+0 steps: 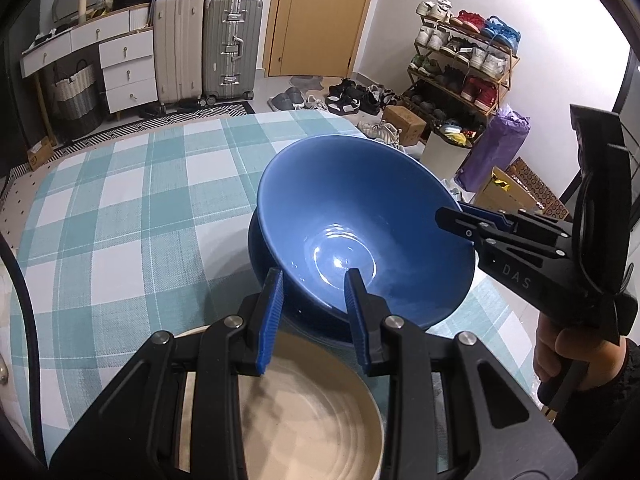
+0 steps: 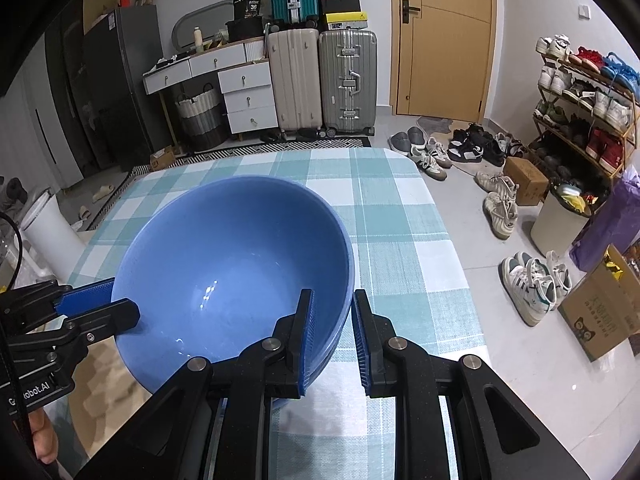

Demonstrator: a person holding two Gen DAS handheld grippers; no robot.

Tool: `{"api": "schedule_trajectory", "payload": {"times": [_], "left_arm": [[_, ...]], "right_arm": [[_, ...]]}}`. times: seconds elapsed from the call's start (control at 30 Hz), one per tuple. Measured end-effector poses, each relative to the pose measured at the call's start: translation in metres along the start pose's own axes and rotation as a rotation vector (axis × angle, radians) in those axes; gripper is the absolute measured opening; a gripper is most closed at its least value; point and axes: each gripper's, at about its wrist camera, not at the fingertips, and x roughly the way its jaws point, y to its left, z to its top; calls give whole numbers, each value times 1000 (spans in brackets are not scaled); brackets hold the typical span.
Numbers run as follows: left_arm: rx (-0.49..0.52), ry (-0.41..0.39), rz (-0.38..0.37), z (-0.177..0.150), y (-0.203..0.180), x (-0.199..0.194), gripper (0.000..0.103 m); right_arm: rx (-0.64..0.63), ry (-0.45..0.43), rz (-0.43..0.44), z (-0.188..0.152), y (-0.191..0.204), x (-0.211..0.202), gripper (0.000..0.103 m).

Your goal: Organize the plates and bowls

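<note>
A large blue bowl (image 1: pixel 360 208) (image 2: pixel 224 248) tilts a little over a second, darker blue bowl (image 1: pixel 262 258) that sits under it on the checked tablecloth (image 1: pixel 120 200). My left gripper (image 1: pixel 314 320) is shut on the upper bowl's near rim, one pad outside the wall and one inside. My right gripper (image 2: pixel 334 340) is shut on the opposite rim, again with a pad on either side of it. Each wrist view shows the other gripper at the far rim: the right gripper (image 1: pixel 460 216) and the left gripper (image 2: pixel 108 300). A beige ridged plate (image 1: pixel 304 412) lies just below my left gripper.
The table's right edge (image 2: pixel 452 240) drops to a floor strewn with shoes (image 2: pixel 532 284) and cardboard boxes (image 2: pixel 600 316). A shoe rack (image 1: pixel 460 68), suitcases (image 2: pixel 324 80), a white dresser (image 2: pixel 240 92) and a wooden door (image 2: pixel 444 36) stand beyond the far edge.
</note>
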Motion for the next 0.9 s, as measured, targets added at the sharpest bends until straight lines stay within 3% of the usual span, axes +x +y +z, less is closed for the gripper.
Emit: {"api": "schedule_trajectory", "payload": {"times": [0.53,0.9], "left_arm": [[70,2,81,-9,-6,15,28],[86,22,92,-14,-5,20,28]], "right_arm": [[-45,5,-31,-9,7,9,19],[-64,6,-48,-10,10,13,19]]}}
